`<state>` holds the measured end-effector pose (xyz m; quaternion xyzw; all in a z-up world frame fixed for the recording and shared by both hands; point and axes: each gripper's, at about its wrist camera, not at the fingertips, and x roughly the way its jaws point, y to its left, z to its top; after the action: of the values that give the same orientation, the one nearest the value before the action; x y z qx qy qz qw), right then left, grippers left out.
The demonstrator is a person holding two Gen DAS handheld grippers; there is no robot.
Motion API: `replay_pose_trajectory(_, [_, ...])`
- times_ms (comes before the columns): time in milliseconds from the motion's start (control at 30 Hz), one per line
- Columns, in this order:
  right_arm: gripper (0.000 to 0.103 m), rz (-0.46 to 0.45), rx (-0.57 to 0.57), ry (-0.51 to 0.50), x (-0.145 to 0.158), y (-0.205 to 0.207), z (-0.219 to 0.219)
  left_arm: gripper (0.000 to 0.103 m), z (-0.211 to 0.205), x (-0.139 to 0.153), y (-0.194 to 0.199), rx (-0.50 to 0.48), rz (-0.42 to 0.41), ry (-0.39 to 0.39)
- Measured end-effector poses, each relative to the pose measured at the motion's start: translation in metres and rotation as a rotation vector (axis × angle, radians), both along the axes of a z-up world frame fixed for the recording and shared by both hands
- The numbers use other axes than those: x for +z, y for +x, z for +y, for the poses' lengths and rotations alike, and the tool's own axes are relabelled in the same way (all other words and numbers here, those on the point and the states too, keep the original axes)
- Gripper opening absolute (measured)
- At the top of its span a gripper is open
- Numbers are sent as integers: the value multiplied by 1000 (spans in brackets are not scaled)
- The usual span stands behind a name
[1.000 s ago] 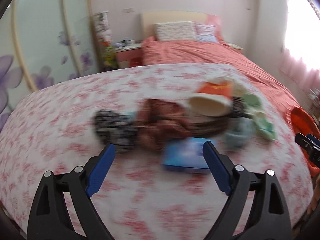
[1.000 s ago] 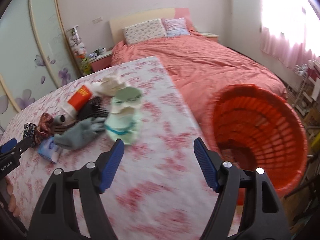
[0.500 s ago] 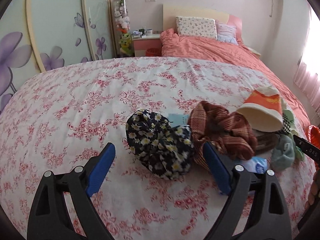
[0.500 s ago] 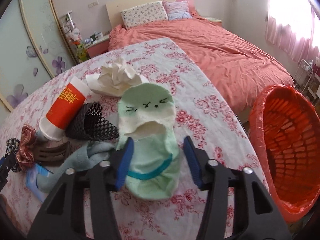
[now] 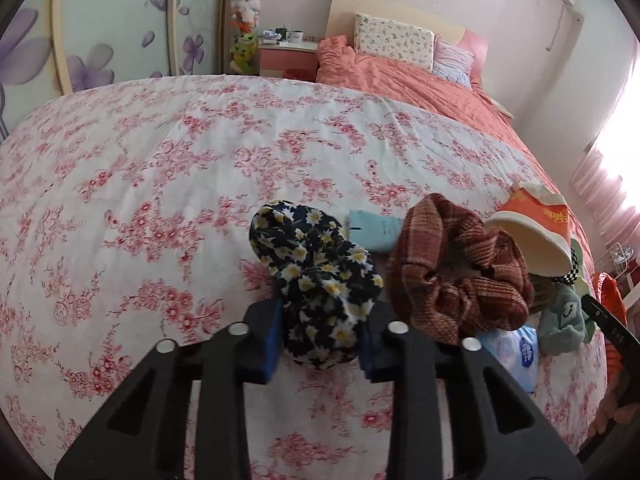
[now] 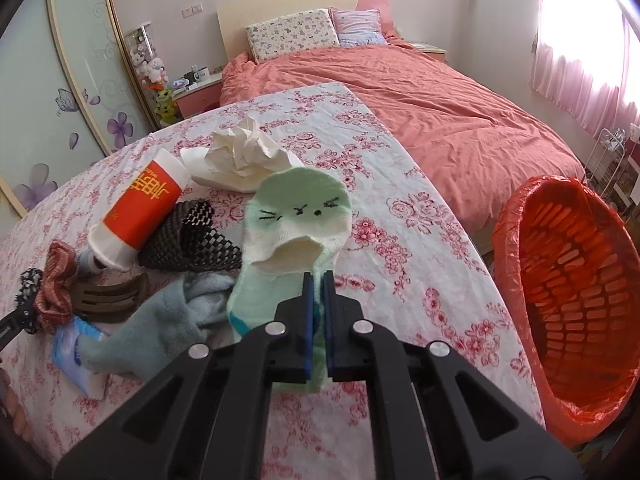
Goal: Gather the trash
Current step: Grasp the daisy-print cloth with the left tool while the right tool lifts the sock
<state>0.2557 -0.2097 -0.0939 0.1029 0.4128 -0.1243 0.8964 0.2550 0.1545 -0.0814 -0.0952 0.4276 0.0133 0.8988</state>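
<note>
Now: left gripper [image 5: 320, 336] closing, pads against dark daisy-print scrunchie [image 5: 316, 280] on floral sheet [image 5: 140, 168]. Right gripper [image 6: 318, 320] pinched tight on green sock [image 6: 296, 232], mid-sheet; orange basket [image 6: 568, 304] right, beside bed.

The left gripper [image 5: 320, 336] is closing its blue-padded jaws on the dark navy daisy-print fabric scrunchie [image 5: 316, 280], which is lying on the pink-flowered white bedspread [image 5: 160, 168], just beside a rust-brown plaid scrunchie [image 5: 460, 276] and an orange paper cup [image 5: 532, 228].
</note>
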Motion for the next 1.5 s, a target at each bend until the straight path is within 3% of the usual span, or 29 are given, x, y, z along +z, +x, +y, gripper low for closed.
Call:
replay_pose_trajectory(233, [7, -20, 41, 23, 8, -20, 7, 27, 24, 6, -11, 43, -15, 49])
replay_pose_trajectory(333, [21, -27, 48, 17, 8, -19, 10, 28, 29, 5, -10, 51, -9, 33])
replay_pose_trajectory(367, [31, -27, 51, 21, 7, -17, 11, 34, 28, 4, -9, 46, -12, 28])
replay_pose_trajectory(433, [43, -28, 51, 24, 5, -13, 12, 44, 25, 4, -8, 38, -17, 30])
replay_pose_trajectory(633, [59, -3, 56, -4, -3, -1, 16, 55, 15, -2, 0, 23, -2, 75])
replay_pose_trajectory(1100, [63, 47, 43, -37, -9, 4, 20, 60, 11, -5, 0, 32, 4, 107])
replay_pose_trajectory(1500, [63, 46, 42, -36, -9, 3, 19, 60, 18, -5, -2, 40, -8, 66])
